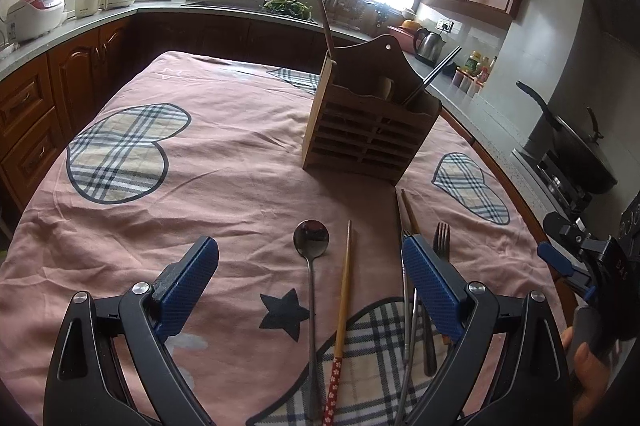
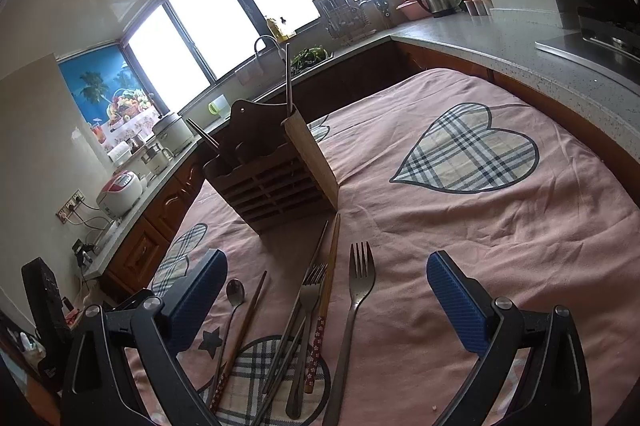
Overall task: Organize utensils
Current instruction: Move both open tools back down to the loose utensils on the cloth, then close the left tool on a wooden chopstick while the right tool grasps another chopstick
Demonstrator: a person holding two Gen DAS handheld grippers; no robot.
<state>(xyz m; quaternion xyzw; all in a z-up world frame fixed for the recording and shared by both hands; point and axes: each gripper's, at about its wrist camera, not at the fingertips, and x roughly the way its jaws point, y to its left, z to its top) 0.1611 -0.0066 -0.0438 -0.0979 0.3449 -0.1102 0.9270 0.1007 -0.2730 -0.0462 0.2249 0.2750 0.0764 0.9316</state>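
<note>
A wooden utensil holder (image 1: 368, 130) stands on the pink tablecloth and holds a brown chopstick (image 1: 325, 24) and a metal one (image 1: 434, 74). In front of it lie a spoon (image 1: 311, 246), a wooden chopstick (image 1: 343, 310), metal chopsticks and forks (image 1: 442, 238). My left gripper (image 1: 310, 282) is open above the spoon and chopstick. In the right wrist view the holder (image 2: 276, 170) is ahead on the left. My right gripper (image 2: 326, 294) is open over two forks (image 2: 360, 274), chopsticks (image 2: 326, 290) and the spoon (image 2: 235, 292). The right gripper also shows at the left view's right edge (image 1: 576, 262).
The table (image 1: 120, 226) is covered by a pink cloth with plaid hearts. Kitchen counters surround it, with rice cookers (image 1: 36, 12), a sink (image 1: 224, 2), a kettle (image 1: 430, 44) and a wok on the stove (image 1: 576, 142).
</note>
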